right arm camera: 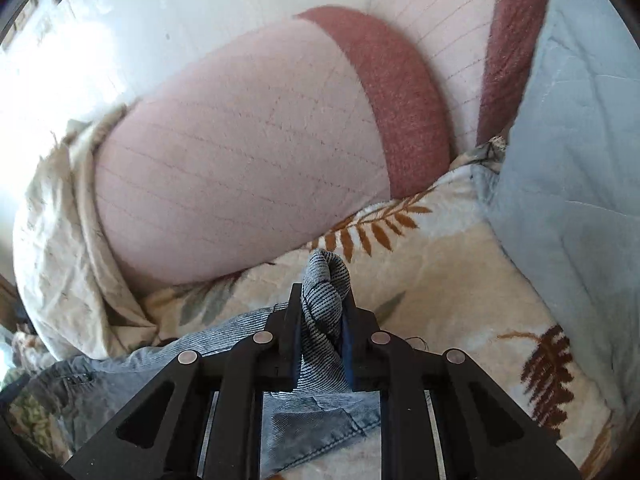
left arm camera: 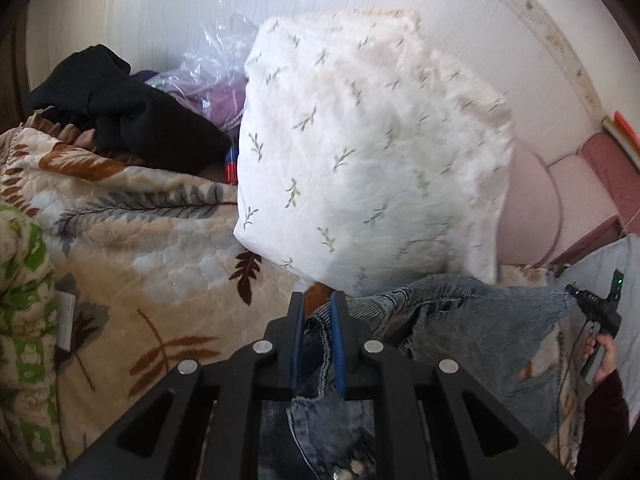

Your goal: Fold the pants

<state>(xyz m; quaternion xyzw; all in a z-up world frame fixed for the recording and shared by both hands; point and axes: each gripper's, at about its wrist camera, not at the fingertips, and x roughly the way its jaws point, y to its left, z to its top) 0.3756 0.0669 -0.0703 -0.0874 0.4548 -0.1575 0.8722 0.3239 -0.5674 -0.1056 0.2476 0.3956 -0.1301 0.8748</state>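
Left wrist view:
- Surroundings: white pillow (left arm camera: 372,152) w/ green sprig print stands directly ahead of the fingers, blocking the fwd view. Black garment (left arm camera: 120,112) lies upper left; clear plastic bag (left arm camera: 212,60) sits behind it, purple fabric inside. Leaf-print blanket (left arm camera: 152,240) covers the bed. Green/white patterned cloth (left arm camera: 24,320) at left edge. Pink cushion (left arm camera: 528,208) to the right of the pillow.
- Left gripper (left arm camera: 318,300): jaws nearly together, clamped on a denim edge of the jeans (left arm camera: 460,312). Denim fills the gap betw. the blue pads and hangs down under the fingers.
- Jeans span rightward over the blanket, below the pillow, to the right gripper (left arm camera: 570,290), seen at far right pinching the other end. Hand (left arm camera: 604,356) holds that tool's grip.

Right wrist view:
- Surroundings: pink cushion (right arm camera: 240,160) w/ dark red band lies ahead, near the fingertips. Cream pillow (right arm camera: 60,220) at left, partly under the cushion. Light blue quilt (right arm camera: 568,160) at right. Leaf-print blanket (right arm camera: 440,280) below.
- Right gripper (right arm camera: 322,292): jaws narrowly apart, clamped on a bunched fold of the jeans (right arm camera: 324,304); fold protrudes past the tips.
- Rest of denim trails down and left, over the blanket.
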